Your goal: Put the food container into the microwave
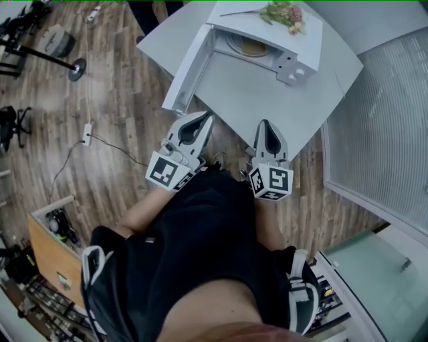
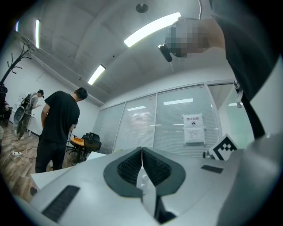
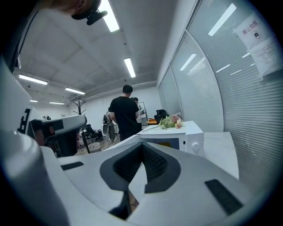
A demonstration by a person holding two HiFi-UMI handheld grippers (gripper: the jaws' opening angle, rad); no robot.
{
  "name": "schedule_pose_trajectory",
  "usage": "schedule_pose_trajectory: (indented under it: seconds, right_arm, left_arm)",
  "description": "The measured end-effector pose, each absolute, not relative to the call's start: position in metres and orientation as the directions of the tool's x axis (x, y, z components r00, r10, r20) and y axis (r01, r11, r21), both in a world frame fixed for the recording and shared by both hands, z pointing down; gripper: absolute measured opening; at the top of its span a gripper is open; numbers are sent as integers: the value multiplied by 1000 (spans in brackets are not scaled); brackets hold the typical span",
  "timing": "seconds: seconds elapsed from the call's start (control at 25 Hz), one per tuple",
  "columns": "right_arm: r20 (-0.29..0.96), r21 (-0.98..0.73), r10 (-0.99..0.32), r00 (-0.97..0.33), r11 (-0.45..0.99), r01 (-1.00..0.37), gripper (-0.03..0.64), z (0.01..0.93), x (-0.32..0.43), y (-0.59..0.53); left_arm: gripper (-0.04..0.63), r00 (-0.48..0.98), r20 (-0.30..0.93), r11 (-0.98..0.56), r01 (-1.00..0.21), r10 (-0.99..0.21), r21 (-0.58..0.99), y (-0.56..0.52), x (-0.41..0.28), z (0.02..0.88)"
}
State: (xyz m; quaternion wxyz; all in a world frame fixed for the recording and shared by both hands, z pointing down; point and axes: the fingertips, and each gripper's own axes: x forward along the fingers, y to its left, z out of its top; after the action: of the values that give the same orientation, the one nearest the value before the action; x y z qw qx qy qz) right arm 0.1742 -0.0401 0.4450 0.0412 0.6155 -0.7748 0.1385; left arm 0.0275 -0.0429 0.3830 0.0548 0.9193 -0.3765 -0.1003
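Note:
A white microwave (image 1: 267, 40) stands on the white table (image 1: 267, 100) with its door (image 1: 190, 67) swung open to the left. Inside, on the turntable, lies a round tan item (image 1: 252, 45), apparently the food container. My left gripper (image 1: 200, 121) and right gripper (image 1: 265, 127) hang side by side close to my body, at the table's near edge and short of the microwave. Both are shut with nothing between their fingers. In the left gripper view the left gripper (image 2: 141, 151) tilts up toward the ceiling. The right gripper (image 3: 142, 146) faces the microwave (image 3: 177, 137).
A bunch of flowers (image 1: 284, 15) lies on top of the microwave. A glass partition with blinds (image 1: 381, 113) runs along the right. A person in black (image 3: 124, 117) stands beyond the table. A wooden cabinet (image 1: 50, 254) and cables (image 1: 87, 133) sit on the floor at left.

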Motion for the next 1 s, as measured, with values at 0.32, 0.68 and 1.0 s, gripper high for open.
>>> schedule_pose_trajectory:
  seconds: [0.32, 0.68, 1.0]
  right_arm:
    - [228, -172, -949, -216, 179, -969, 23, 440, 153, -35]
    - [227, -162, -953, -200, 165, -973, 23, 437, 143, -36]
    - [235, -157, -953, -192, 157, -975, 23, 439, 140, -40]
  left_arm:
    - [23, 720, -150, -735, -654, -677, 180, -44, 12, 381]
    - [23, 739, -167, -756, -624, -653, 196, -45, 7, 381]
    - [23, 746, -151, -758, -616, -649, 213, -48, 5, 384]
